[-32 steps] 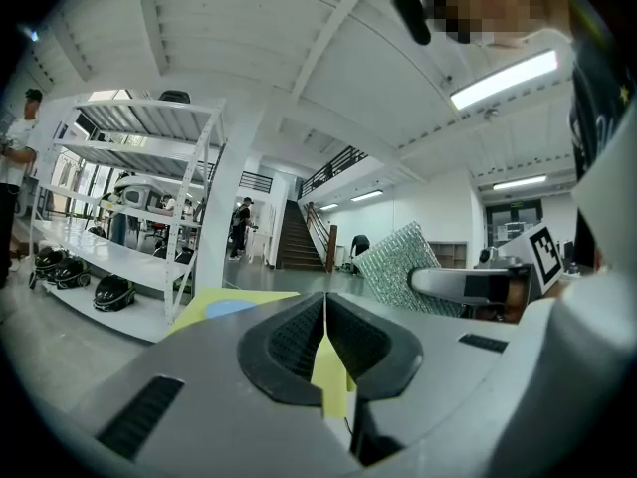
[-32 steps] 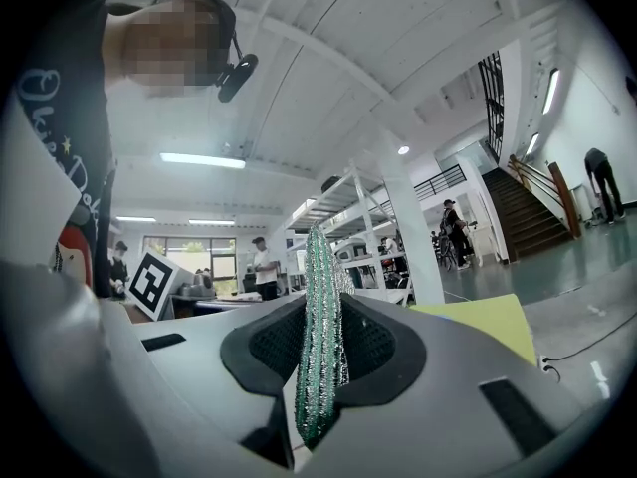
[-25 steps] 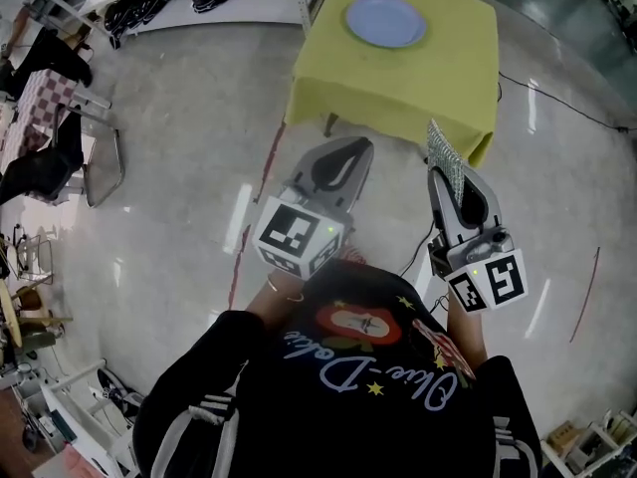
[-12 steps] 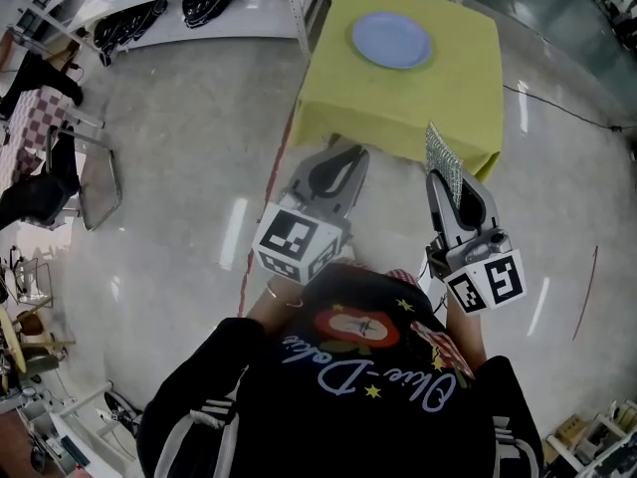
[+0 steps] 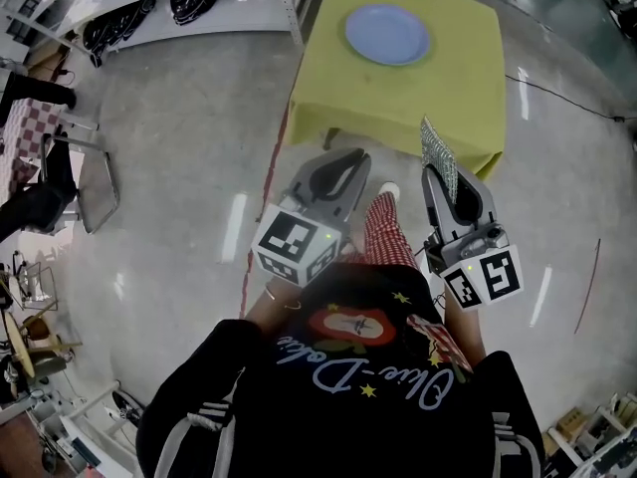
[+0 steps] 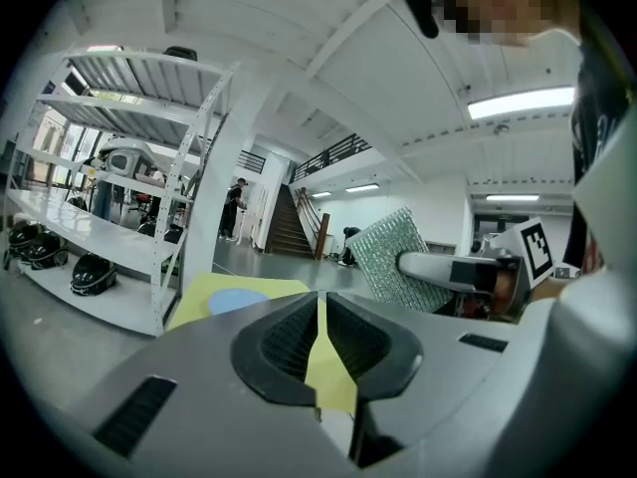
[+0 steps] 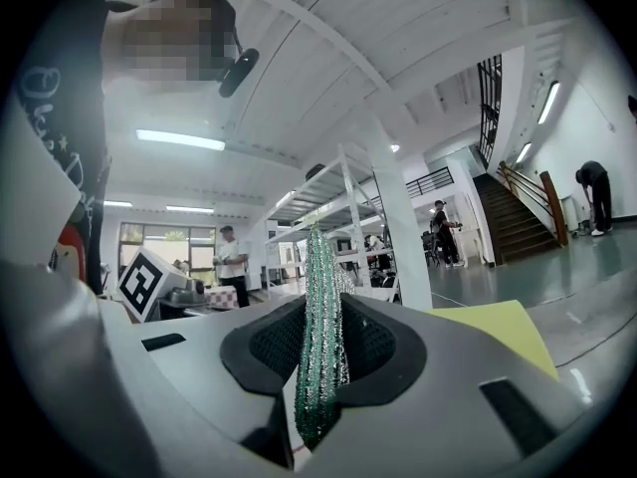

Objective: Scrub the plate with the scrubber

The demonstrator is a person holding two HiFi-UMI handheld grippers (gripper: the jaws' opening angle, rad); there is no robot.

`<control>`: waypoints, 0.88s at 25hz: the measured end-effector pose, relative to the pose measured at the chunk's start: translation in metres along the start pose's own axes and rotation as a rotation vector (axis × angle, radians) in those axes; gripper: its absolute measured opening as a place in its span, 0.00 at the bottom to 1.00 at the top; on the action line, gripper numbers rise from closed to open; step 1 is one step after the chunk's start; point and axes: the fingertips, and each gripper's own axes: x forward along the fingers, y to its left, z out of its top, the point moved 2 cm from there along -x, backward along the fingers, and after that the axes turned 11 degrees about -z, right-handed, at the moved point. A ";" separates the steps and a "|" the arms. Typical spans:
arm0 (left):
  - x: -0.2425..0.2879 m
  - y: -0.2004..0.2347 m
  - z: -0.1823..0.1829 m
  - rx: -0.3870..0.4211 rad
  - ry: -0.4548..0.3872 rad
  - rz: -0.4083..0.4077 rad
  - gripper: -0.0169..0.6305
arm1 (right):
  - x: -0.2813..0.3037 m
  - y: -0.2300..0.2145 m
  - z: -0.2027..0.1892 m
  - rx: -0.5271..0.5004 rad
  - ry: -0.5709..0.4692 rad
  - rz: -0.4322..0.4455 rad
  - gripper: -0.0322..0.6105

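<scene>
On yellow cloth (image 5: 398,103), round blue plate (image 5: 387,34); right gripper (image 5: 435,175) clamping glittery scrubber (image 5: 435,144); left gripper (image 5: 351,156) closed

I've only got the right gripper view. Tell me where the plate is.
Observer: The blue plate lies flat on the yellow table, toward its far side, ahead of both grippers.
Operator: Report the left gripper's state.
Observer: The left gripper is shut, with nothing held between its jaws.
Operator: Say where the plate sits from that gripper.
Observer: In the left gripper view it lies ahead and a little left of the jaws.
</scene>
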 end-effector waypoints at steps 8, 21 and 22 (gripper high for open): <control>0.041 0.062 0.013 0.015 0.026 0.102 0.04 | 0.081 -0.038 -0.009 0.026 0.008 0.102 0.15; 0.148 0.118 0.042 0.036 0.066 0.151 0.04 | 0.164 -0.146 0.006 0.067 0.003 0.131 0.15; 0.156 0.122 0.045 0.038 0.068 0.153 0.04 | 0.170 -0.154 0.008 0.066 0.000 0.134 0.15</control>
